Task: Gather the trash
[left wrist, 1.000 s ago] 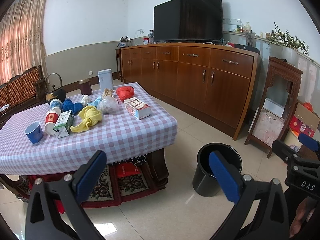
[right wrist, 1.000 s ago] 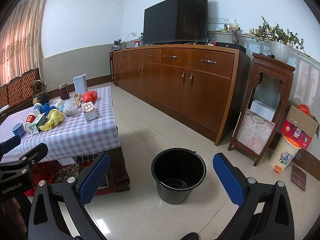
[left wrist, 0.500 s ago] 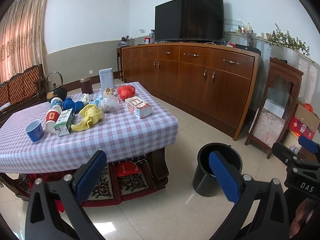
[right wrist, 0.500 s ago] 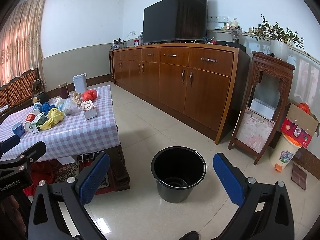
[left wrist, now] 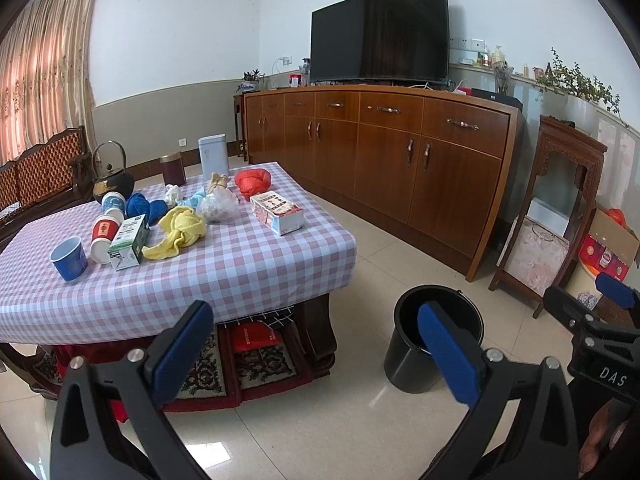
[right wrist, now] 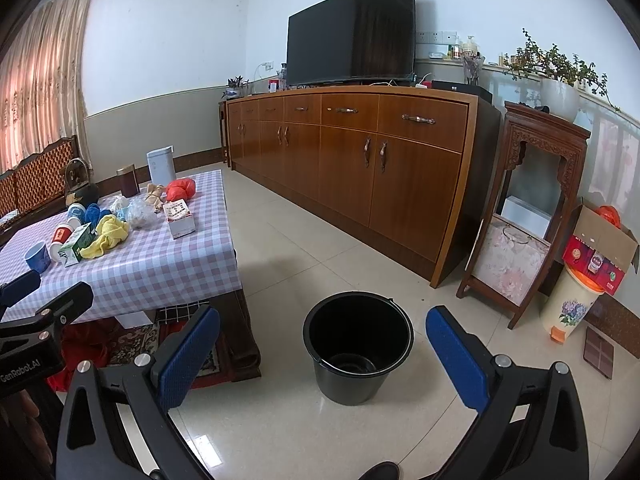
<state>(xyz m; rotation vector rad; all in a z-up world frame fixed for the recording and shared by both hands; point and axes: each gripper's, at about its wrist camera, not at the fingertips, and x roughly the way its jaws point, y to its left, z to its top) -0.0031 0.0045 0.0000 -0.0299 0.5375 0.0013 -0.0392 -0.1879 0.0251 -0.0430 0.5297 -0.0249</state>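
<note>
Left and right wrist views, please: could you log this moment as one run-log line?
phase: approach | left gripper: open, empty | right gripper: open, empty | black bucket: on floor beside table | trash: on table, untouched

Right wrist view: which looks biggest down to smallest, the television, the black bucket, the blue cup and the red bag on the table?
1. television
2. black bucket, though it sits nearer the camera, which inflates it
3. and 4. red bag and blue cup look about alike, so I won't rank them.
</note>
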